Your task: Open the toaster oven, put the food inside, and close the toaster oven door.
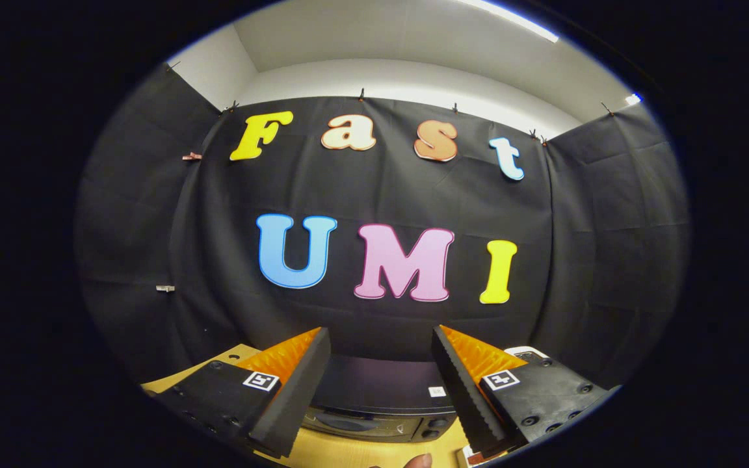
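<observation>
Gripper [381, 364], hand-held, seen from its own fisheye camera: its two fingers rise from about 7 and 5 o'clock and stand wide apart, spread and released, with nothing between them and neither finger touching any object. Between and just beyond the fingers, toward 6 o'clock, sits the toaster oven [378, 403], a dark box resting on a light wooden table [348, 452]. Its long axis runs side to side, from 9 toward 3 o'clock, across the line of the fingers, and its front face is turned toward the camera. The flat top of the oven carries a small pale sticker [437, 391]; below it the glass door appears shut, and control knobs [432, 429] sit at the right end of the front, toward 5 o'clock. A small part of a fingertip [419, 461] shows at 6 o'clock, nearer than the oven. Just beside the right finger, a pale object [523, 351] lies partly hidden; what it is cannot be told. Black cloth [381, 188] hangs behind the oven as the booth wall.
</observation>
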The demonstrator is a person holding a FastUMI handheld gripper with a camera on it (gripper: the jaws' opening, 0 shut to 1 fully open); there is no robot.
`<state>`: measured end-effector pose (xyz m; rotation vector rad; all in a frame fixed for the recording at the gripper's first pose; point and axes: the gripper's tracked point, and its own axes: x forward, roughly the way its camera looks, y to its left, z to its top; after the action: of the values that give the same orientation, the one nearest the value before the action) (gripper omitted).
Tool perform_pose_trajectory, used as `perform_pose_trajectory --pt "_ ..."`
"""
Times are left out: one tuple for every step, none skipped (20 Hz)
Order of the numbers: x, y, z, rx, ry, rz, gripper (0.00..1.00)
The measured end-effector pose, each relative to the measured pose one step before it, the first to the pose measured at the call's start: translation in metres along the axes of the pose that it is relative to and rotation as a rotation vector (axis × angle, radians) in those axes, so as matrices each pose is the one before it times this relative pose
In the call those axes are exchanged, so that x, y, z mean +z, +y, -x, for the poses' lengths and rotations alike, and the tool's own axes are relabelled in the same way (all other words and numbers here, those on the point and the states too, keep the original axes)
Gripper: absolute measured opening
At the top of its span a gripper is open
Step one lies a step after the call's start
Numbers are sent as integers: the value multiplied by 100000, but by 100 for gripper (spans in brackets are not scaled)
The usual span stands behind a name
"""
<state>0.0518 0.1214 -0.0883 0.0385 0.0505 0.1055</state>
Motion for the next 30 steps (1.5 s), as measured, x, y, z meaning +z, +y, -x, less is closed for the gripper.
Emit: perform_pose_trajectory --pt "-1282 892 -616 227 1500 -391 97" --pt "-1403 765 -600 41 1379 590 97" --pt "-1444 541 -624 -61 1834 906 97" --pt "-1708 662 -562 254 2743 742 97" --pt "-1695 465 -533 200 3295 120 97" --pt "-1832 471 -541 190 3665 -978 97" --pt "-1640 183 -523 -159 3768 -1431 97" --pt "-1463 100 -584 -337 3398 -1134 97" --pt "-1534 69 -637 -231 3279 -489 98" --pt "-1380 -18 -680 -452 3165 -101 97" --pt "-1163 145 -417 -142 2883 -402 97" --pt "-1020 -39 -583 -608 2584 -740 98" --pt "-936 -33 -599 -750 2519 -942 97" --pt "-957 -43 -579 -949 2804 -1166 98" --pt "-780 -9 -576 -639 2720 -1108 98" --pt "-623 84 -587 -501 1583 33 98" --pt "-467 -140 -613 -1055 1455 990 98" --pt "-646 -160 -563 -955 2192 777 98" --pt "12 -84 -279 -224 605 -1397 98" --pt "-15 3 -248 -480 1242 -2064 98" --pt "-160 122 171 -428 300 -1154 98" --pt "-262 171 -203 -95 894 -473 98" --pt "86 141 64 16 -726 1141 99" --pt "-224 -94 141 158 397 97 99" --pt "-36 -127 66 96 379 -752 99" --pt "-467 23 220 159 1621 -257 99" --pt "-212 55 170 -151 -205 661 99" --pt "-278 24 569 -137 266 16 99" --pt "-199 -30 437 46 -206 -123 99" --pt "-378 65 489 -8 474 -175 99"
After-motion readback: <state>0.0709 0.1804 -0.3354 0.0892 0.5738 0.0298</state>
